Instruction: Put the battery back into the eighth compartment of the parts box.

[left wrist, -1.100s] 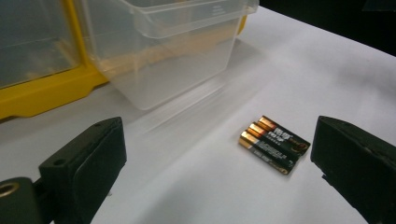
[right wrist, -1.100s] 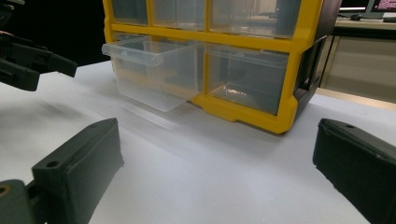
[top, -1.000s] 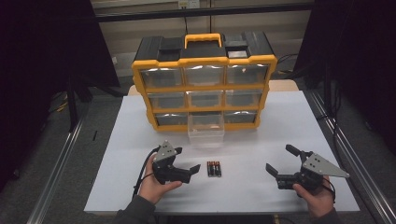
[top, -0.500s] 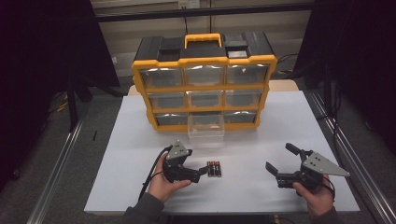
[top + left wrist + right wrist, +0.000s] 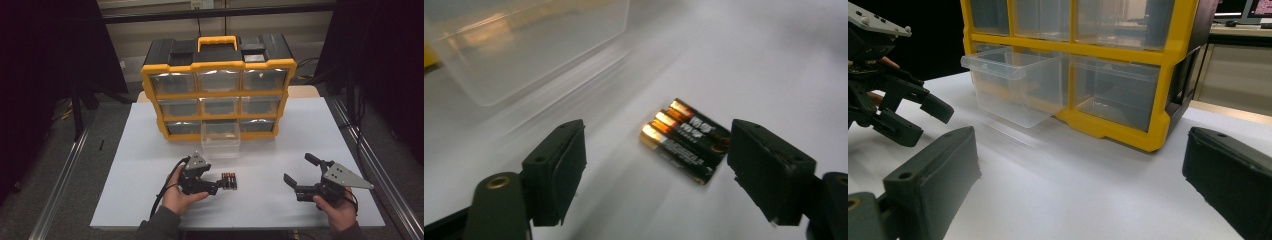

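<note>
On white counter (image 5: 280,150), reaching with spread left tongs (image 5: 656,165) around three batteries (image 5: 686,140), probably for pulled-out clear drawer (image 5: 220,137); next needing closing. Keeping right tongs (image 5: 301,172) spread, idle.

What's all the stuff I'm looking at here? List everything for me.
Table: one, white top, under everything.
Drawer cabinet: one, yellow frame, black top, yellow handle, nine clear drawers; at the table's far side.
Open drawer: one, clear, pulled out of the bottom row's middle slot.
Batteries: three in the left gripper view, black and gold, lying side by side on the table in front of the drawer.
Left gripper: one, black, jaws open beside the batteries.
Right gripper: one, black, jaws open, at the table's right.
Hands: two, each holding a gripper.
</note>
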